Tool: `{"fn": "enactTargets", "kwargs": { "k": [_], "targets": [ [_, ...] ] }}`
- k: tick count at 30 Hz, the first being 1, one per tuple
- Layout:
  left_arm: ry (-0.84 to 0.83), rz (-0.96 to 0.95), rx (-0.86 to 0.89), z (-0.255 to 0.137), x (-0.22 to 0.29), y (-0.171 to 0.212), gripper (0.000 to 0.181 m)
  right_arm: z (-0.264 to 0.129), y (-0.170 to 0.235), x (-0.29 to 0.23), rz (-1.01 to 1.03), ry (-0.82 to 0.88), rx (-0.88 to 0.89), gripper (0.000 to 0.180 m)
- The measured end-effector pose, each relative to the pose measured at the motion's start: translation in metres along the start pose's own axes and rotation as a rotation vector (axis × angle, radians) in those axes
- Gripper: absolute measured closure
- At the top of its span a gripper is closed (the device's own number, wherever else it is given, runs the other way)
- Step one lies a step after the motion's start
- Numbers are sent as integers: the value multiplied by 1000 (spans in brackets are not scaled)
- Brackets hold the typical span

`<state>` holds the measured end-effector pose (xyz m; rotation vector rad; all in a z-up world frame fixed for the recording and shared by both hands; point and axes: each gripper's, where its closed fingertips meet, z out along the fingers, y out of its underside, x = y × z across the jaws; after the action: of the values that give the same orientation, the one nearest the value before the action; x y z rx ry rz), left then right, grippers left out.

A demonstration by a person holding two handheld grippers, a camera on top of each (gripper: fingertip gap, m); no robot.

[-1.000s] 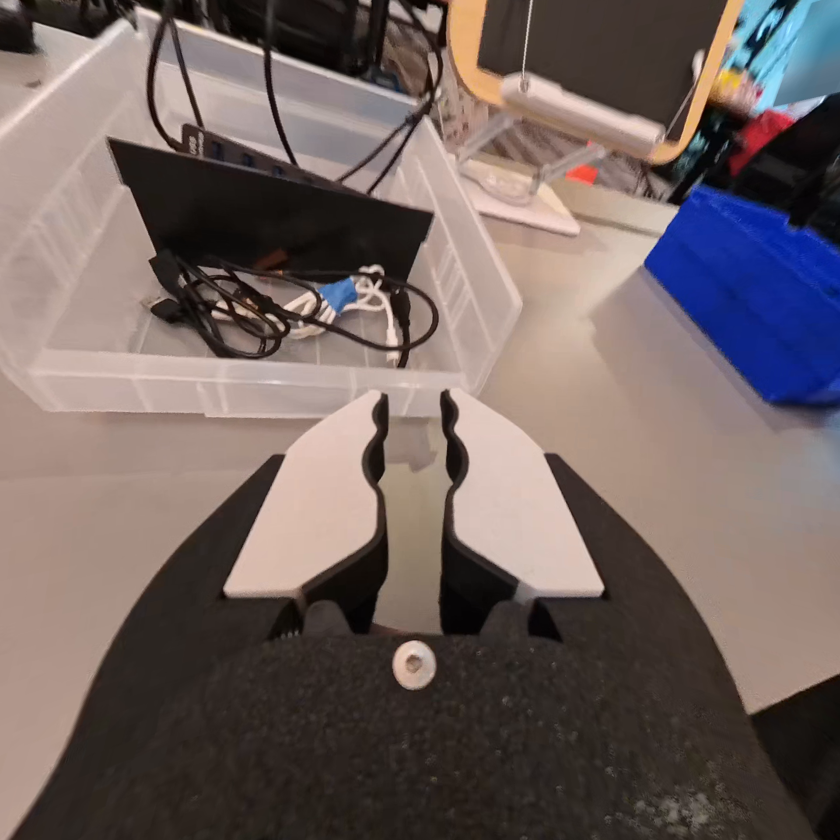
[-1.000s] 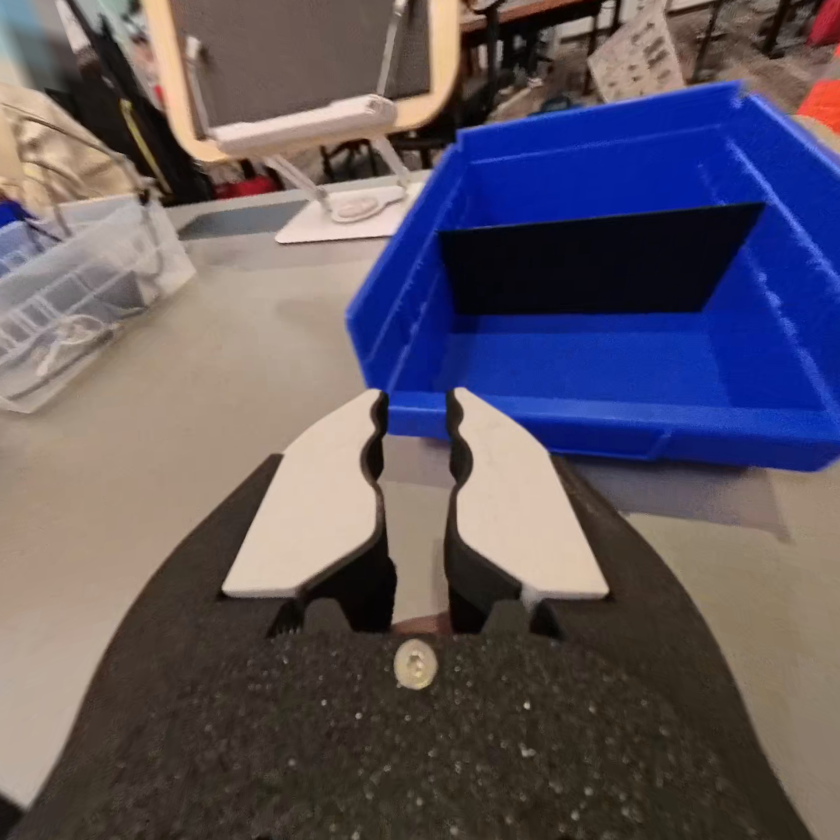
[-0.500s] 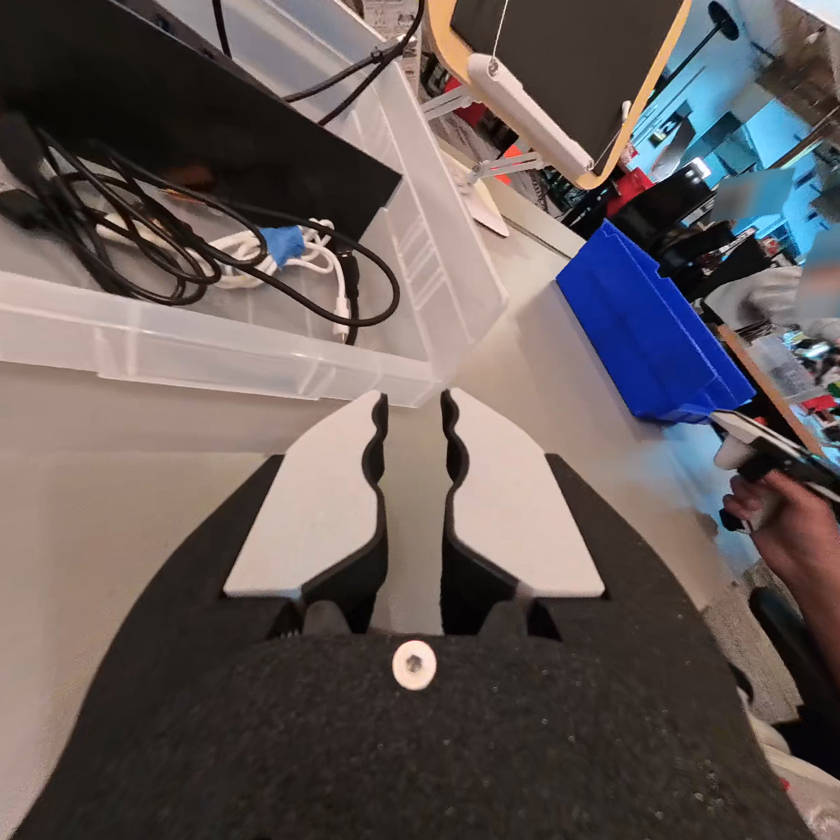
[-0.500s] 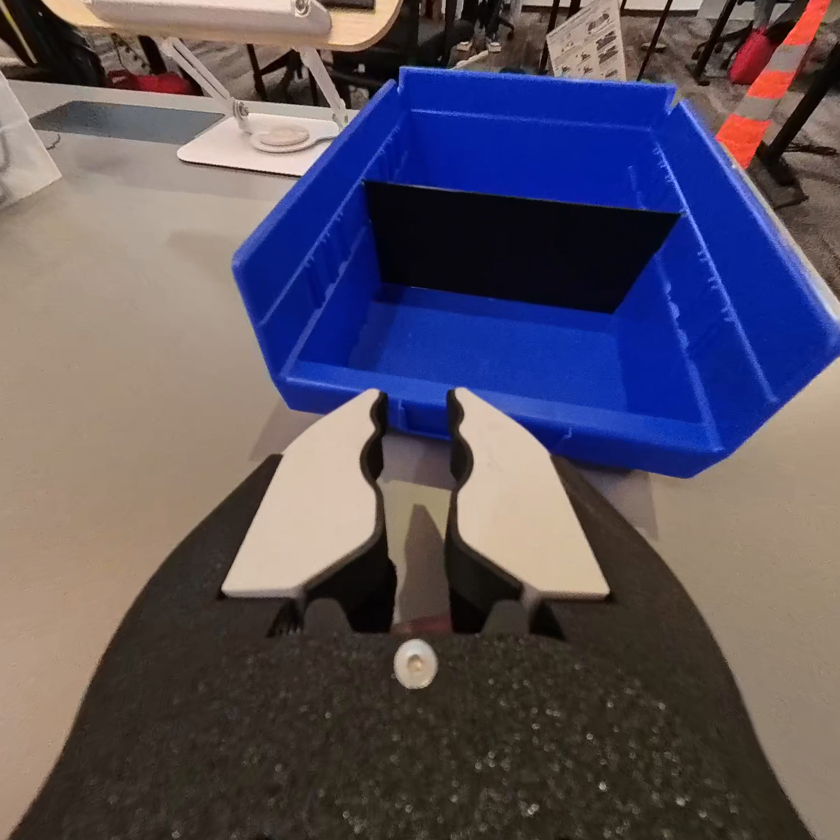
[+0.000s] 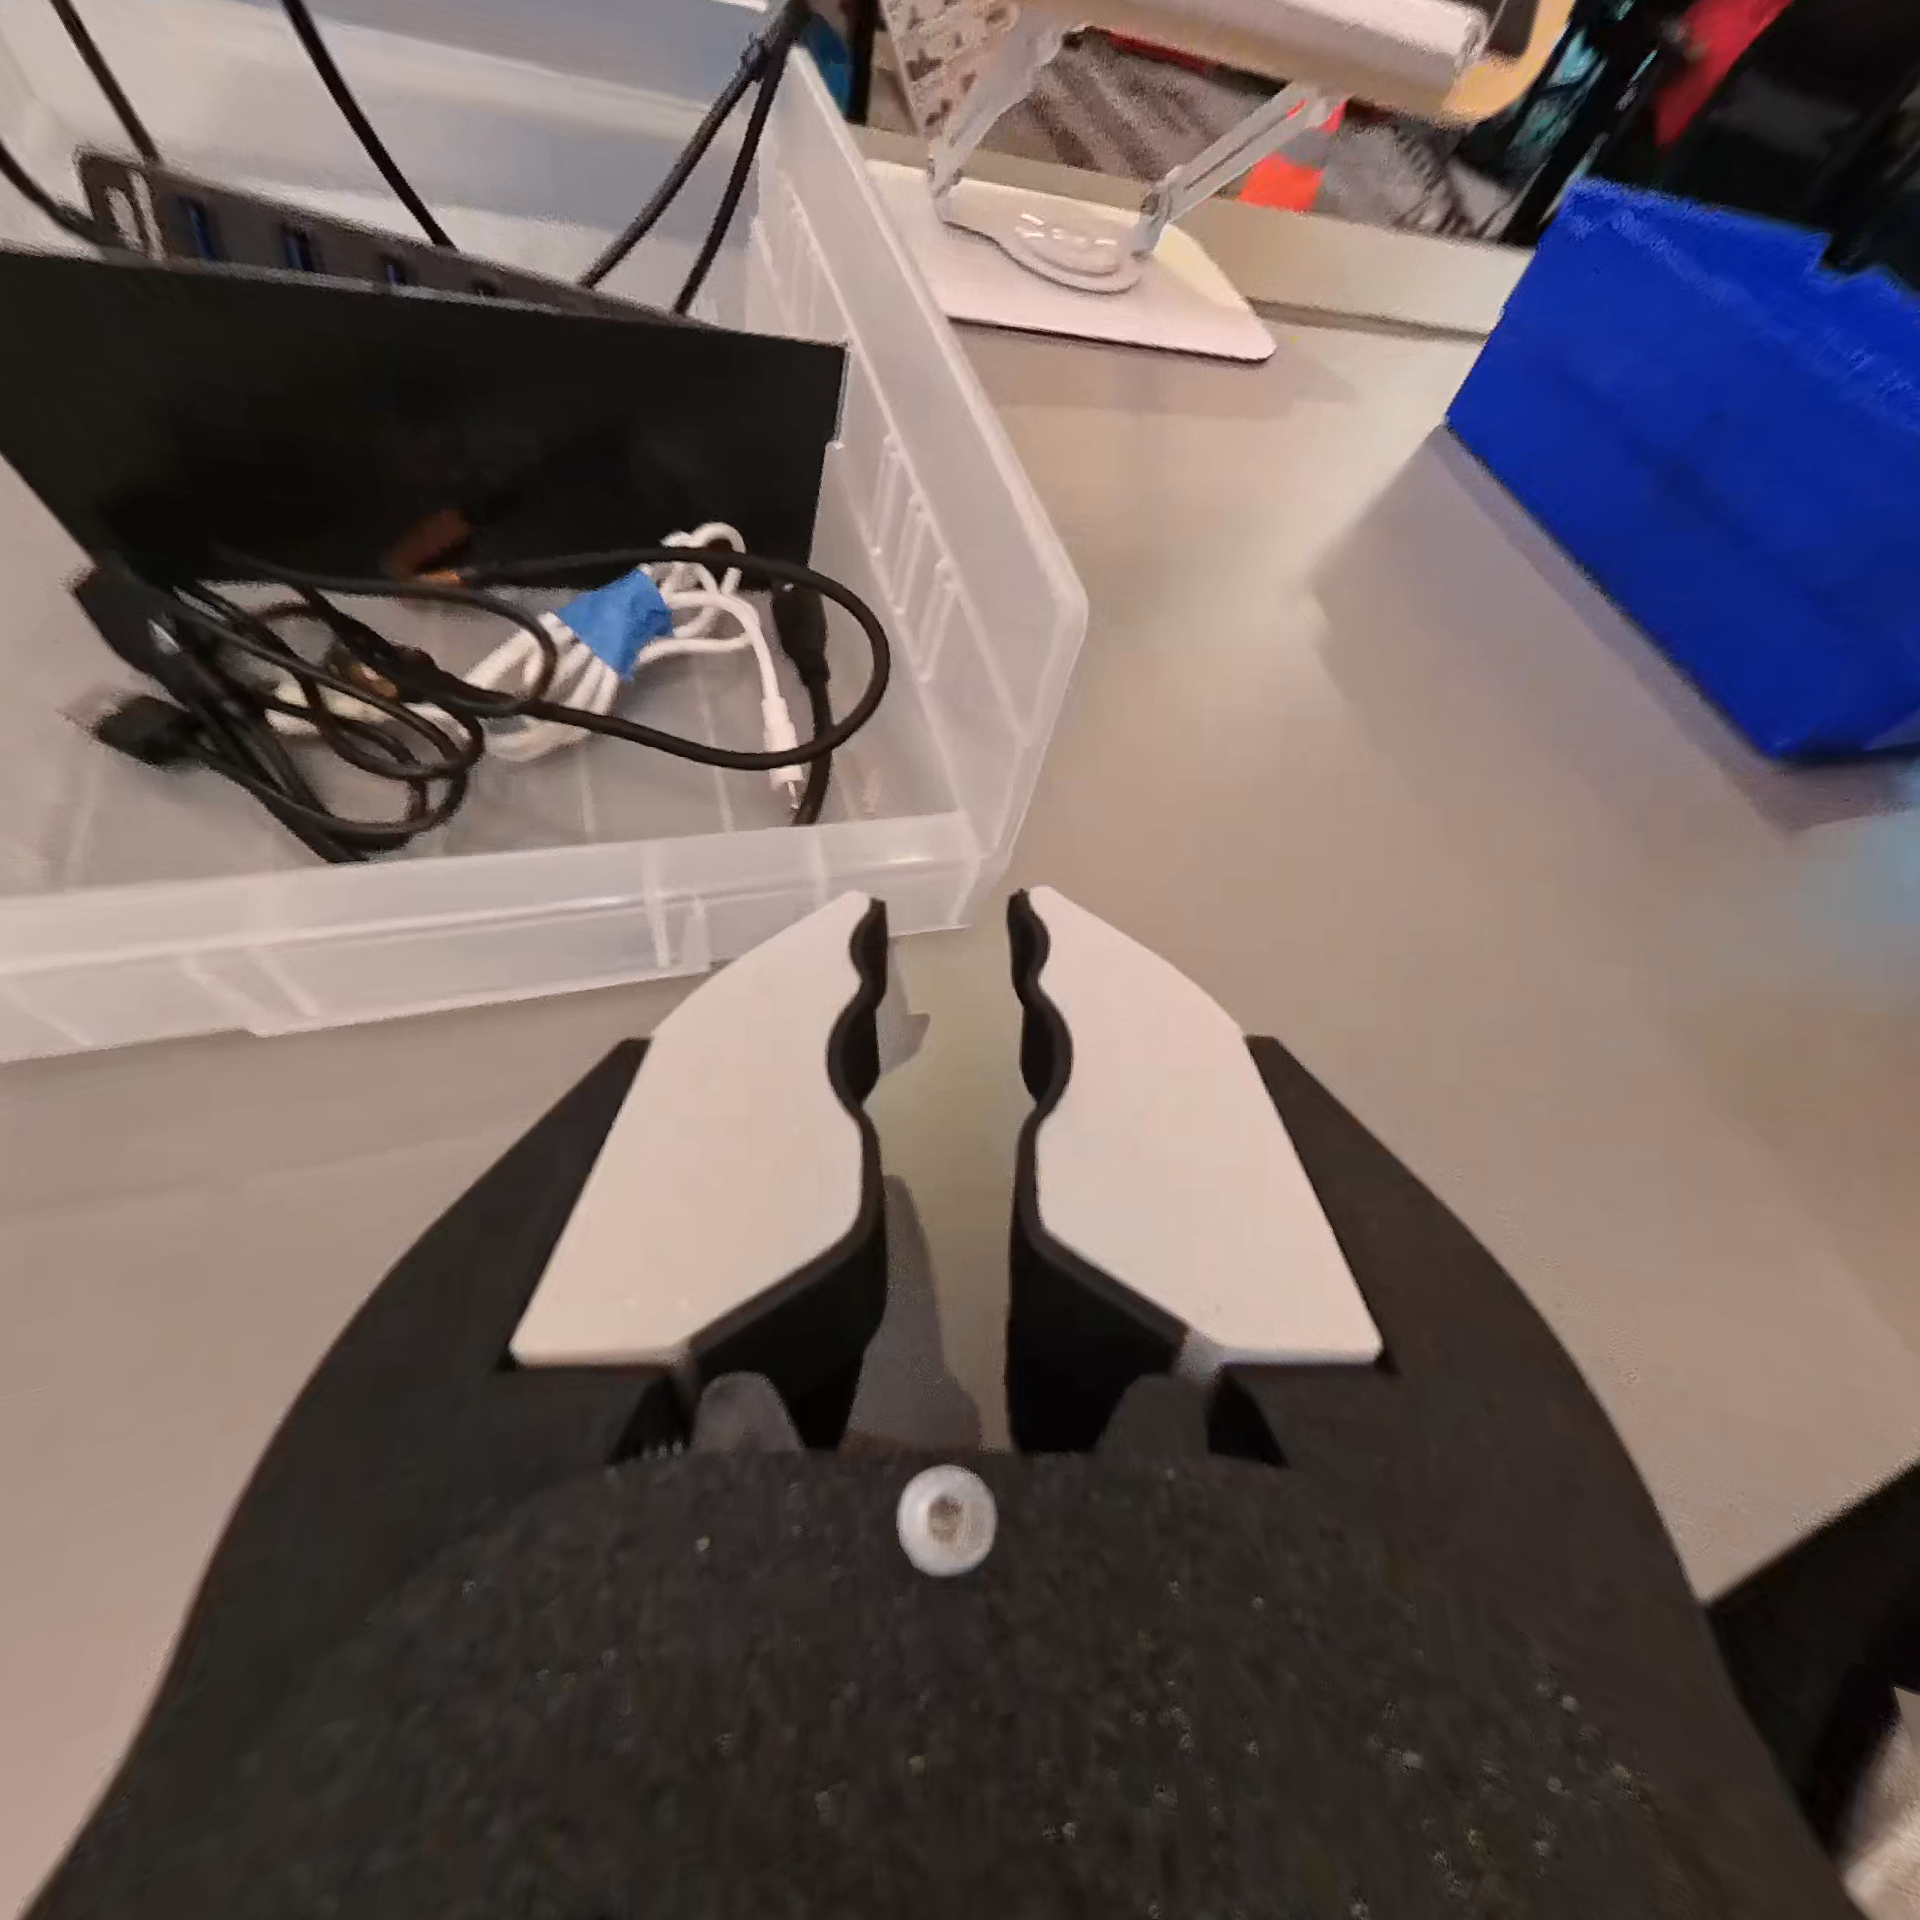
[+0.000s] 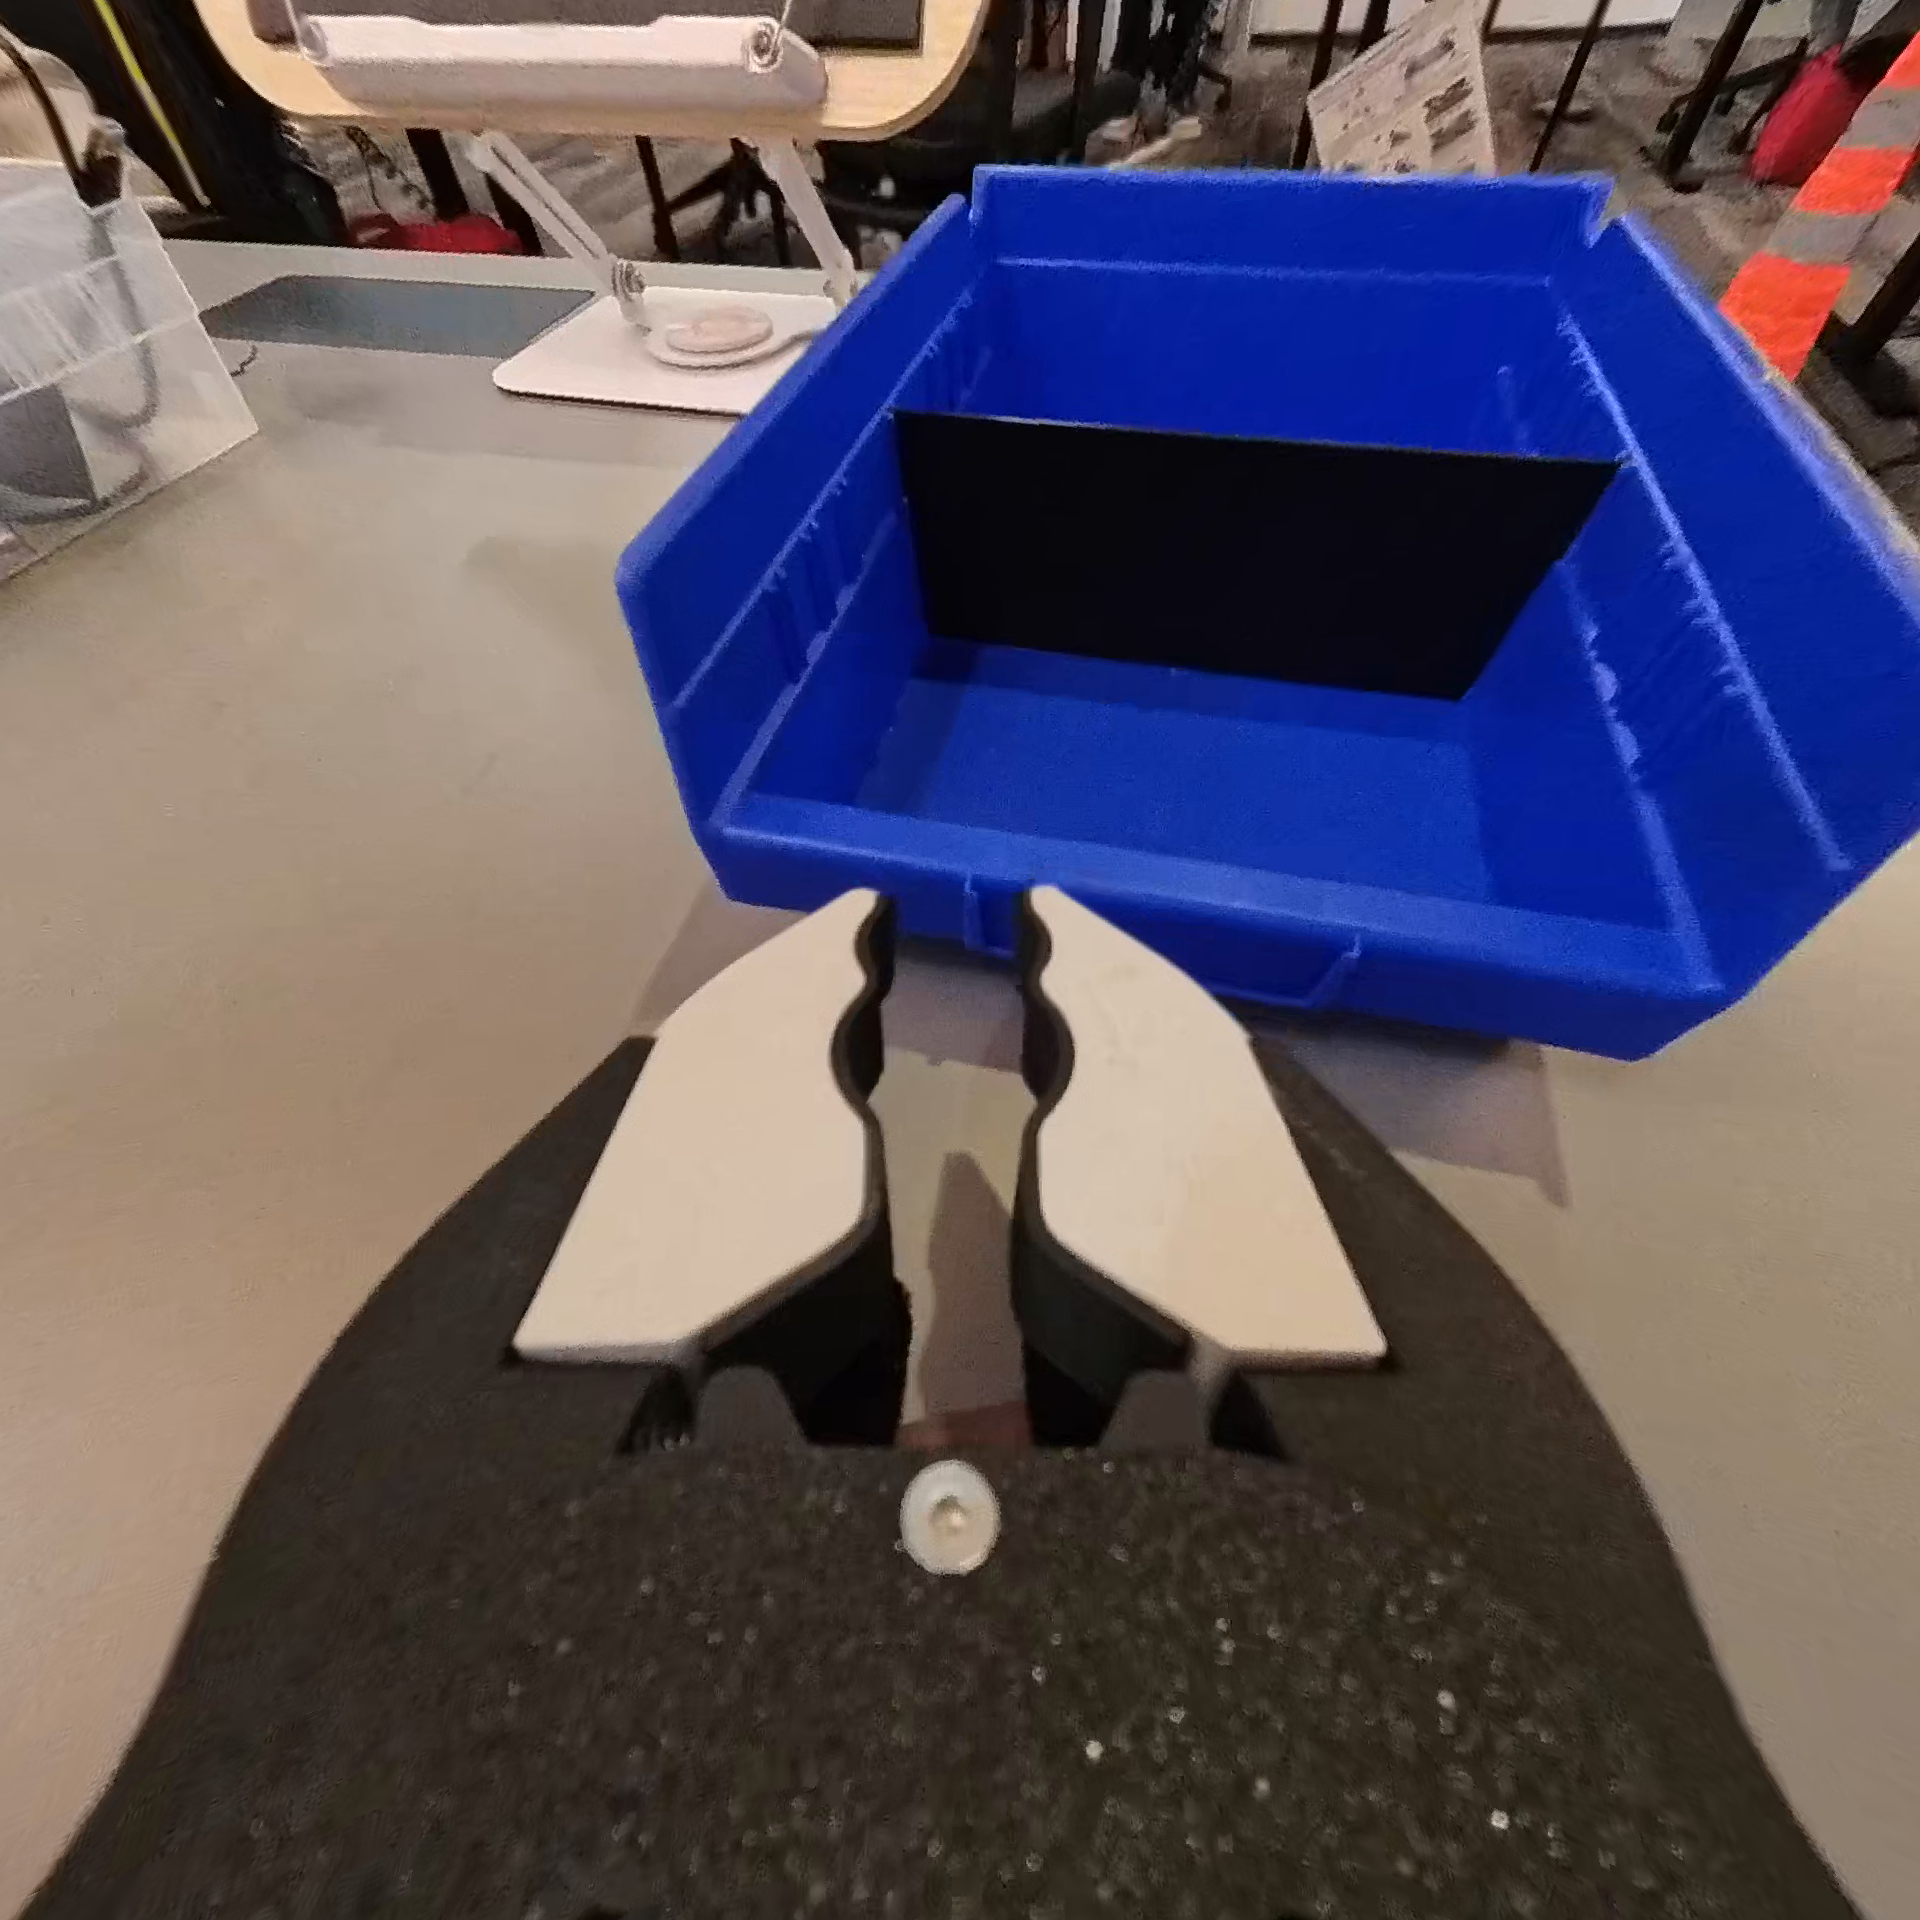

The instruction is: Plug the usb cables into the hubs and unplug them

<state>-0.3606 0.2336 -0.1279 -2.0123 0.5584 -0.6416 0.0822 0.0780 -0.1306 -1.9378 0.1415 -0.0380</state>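
A clear plastic bin (image 5: 914, 582) sits at the left of the grey table. Its front part holds tangled black cables (image 5: 312, 727) and a white cable (image 5: 582, 675) bound with blue tape. Behind a black divider (image 5: 416, 426) lies a black USB hub (image 5: 291, 244) with cables plugged in. My left gripper (image 5: 945, 914) is open and empty, just before the bin's front right corner. My right gripper (image 6: 954, 914) is open and empty, just before the front wall of a blue bin (image 6: 1195, 925) whose front part is empty.
The blue bin also shows at the right in the left wrist view (image 5: 1704, 499). It has a black divider (image 6: 1236, 551) across it. A white stand (image 5: 1091, 260) with a wood-rimmed panel stands at the table's back. The clear bin's corner (image 6: 104, 343) shows at the right wrist view's left.
The left gripper has swung back to face the clear bin's front right corner, and the other hand has left its view. The right gripper has shifted left and slightly back from the blue bin.
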Motion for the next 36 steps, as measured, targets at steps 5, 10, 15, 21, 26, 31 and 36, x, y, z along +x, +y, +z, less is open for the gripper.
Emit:
{"fn": "enactTargets", "kwargs": {
  "k": [5,10,15,21,26,31,36],
  "targets": [
    [-69,156,-26,8,-2,0,159,-7,4,0,88,-34,1,159],
    [-67,165,-18,7,1,0,158,-10,6,7,106,-17,-3,159],
    [-64,183,-32,9,1,2,158,-7,8,4,119,-35,-17,160],
    [-48,183,-30,8,3,3,157,-3,8,1,101,-34,-27,161],
    [-87,246,-46,-1,-7,11,157,4,-11,2,93,-31,51,161],
    [-22,311,21,-7,-9,-25,156,22,-27,-14,88,-90,91,161],
    [52,519,-350,27,-39,-38,151,31,-33,-45,49,-186,79,160]
  ]
}}
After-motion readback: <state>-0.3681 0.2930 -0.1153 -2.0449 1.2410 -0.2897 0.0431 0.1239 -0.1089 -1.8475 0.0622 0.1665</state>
